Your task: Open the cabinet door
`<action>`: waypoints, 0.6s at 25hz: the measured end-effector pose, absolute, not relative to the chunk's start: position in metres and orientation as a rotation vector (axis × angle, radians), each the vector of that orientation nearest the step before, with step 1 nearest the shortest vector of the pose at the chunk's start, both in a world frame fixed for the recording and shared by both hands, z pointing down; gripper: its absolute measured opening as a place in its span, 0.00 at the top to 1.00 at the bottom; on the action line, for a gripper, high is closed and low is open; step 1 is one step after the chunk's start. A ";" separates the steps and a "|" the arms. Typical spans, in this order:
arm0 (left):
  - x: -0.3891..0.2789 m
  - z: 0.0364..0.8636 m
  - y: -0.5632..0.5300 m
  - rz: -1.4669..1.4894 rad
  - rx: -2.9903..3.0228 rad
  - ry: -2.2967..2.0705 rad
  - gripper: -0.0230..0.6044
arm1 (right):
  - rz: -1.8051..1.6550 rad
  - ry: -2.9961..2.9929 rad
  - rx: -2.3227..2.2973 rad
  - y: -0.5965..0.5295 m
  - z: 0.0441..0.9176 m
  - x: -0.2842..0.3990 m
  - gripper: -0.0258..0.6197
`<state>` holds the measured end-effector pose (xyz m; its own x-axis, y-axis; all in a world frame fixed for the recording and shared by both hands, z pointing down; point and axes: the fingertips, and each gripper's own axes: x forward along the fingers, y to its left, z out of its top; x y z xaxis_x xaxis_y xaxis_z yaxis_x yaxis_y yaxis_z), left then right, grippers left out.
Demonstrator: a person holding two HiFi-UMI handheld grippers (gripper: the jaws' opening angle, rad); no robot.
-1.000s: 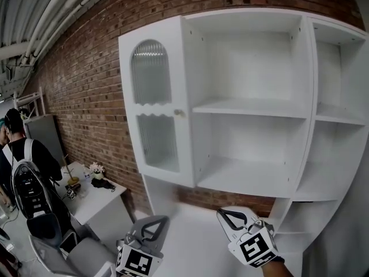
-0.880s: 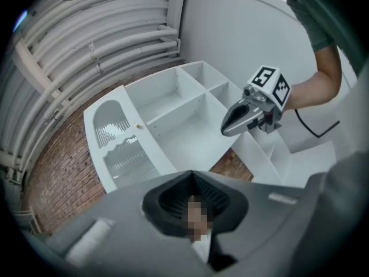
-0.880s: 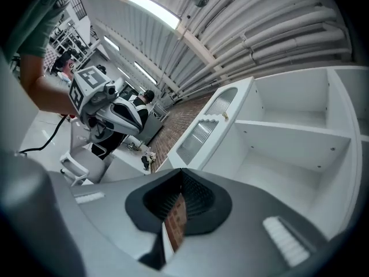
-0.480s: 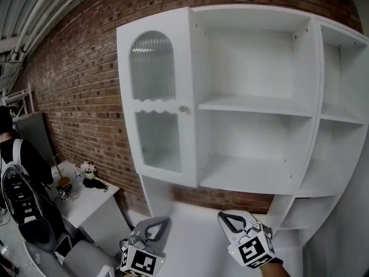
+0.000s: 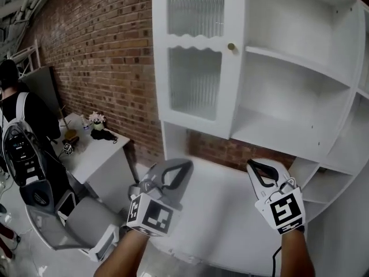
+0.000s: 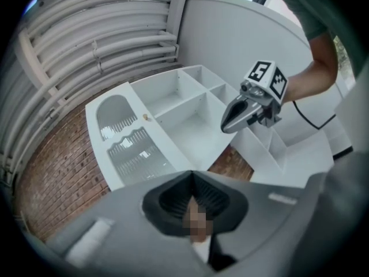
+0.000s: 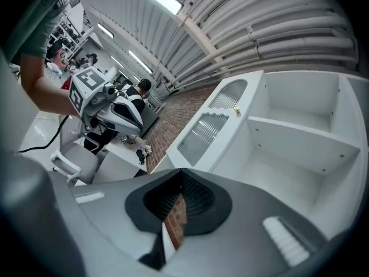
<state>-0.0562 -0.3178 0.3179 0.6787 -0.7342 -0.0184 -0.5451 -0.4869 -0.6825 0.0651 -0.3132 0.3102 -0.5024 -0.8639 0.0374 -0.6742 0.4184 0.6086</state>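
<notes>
Approach: cabinet door (image 5: 196,56) is now seen nearer, at 12 o'clock, seemingly shut, knob (image 5: 231,47) untouched. Left tool (image 5: 183,167) and right tool (image 5: 258,167), both clenched on nothing, have been brought closer; opening not begun

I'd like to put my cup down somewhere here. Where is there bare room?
The open shelves right of the door are bare. So is the white top below them. The small table at the left is crowded at its far end with flowers and small things; its near end is free.
</notes>
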 end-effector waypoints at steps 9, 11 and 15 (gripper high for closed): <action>-0.078 0.323 -0.342 -0.382 -2.188 0.982 0.97 | -0.803 -2.285 1.293 -0.332 0.303 0.034 0.95; -0.076 0.324 -0.348 -0.404 -2.167 0.990 0.96 | -0.810 -2.287 1.284 -0.336 0.302 0.034 0.95; -0.064 0.320 -0.361 -0.441 -2.126 1.011 0.96 | -0.815 -2.292 1.260 -0.350 0.305 0.046 0.95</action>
<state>-0.0644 -0.3614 0.3203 0.6322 -0.7748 -0.0028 -0.5246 -0.4254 -0.7375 0.0459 -0.3504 0.3054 -0.5142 -0.8553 0.0642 -0.6226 0.4237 0.6579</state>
